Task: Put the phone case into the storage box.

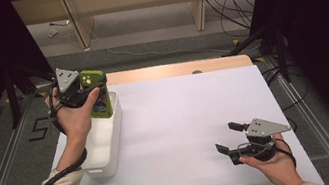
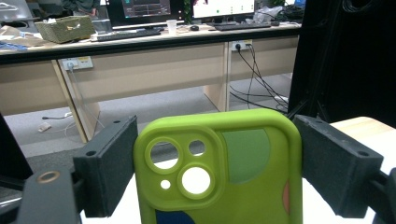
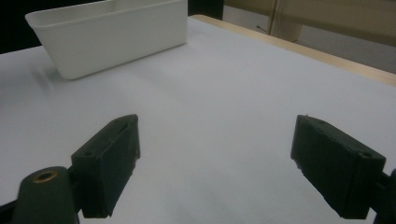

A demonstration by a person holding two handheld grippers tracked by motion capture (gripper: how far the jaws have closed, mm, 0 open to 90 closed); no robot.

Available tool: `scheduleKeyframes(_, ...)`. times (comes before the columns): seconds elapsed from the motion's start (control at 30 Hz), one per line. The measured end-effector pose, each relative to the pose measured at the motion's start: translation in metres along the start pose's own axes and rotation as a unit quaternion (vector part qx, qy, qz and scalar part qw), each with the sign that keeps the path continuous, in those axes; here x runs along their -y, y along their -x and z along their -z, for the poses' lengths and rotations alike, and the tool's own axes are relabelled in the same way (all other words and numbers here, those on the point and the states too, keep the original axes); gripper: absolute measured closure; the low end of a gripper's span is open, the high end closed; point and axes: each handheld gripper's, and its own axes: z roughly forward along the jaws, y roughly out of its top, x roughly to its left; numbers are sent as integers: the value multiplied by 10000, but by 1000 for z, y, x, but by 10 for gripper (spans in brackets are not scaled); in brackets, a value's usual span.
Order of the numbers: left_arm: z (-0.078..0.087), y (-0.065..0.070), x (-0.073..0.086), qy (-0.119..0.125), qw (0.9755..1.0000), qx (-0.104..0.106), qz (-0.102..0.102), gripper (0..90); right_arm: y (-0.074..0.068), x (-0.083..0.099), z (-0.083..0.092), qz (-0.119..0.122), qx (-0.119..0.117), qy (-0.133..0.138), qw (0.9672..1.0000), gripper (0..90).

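Left tongs clamp a lime-green plastic phone case by its two long edges, holding it upright above the far end of a white rectangular plastic bin at the left edge of the white worktop. Nothing lies between bin and right tongs, which hover low over bare worktop, jaws spread wide and empty.

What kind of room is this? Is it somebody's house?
Probably not a house: it looks like an office or lab. Behind the green phone case stands a long desk with computer monitors and a keyboard, and loose cables run across the floor beneath it.
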Motion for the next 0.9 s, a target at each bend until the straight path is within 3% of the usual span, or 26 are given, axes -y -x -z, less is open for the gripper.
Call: scheduleKeyframes(0.9,-17,-7,1,-103,9999,-117,20,160,0,0,0,-11,-3,7,10000,165)
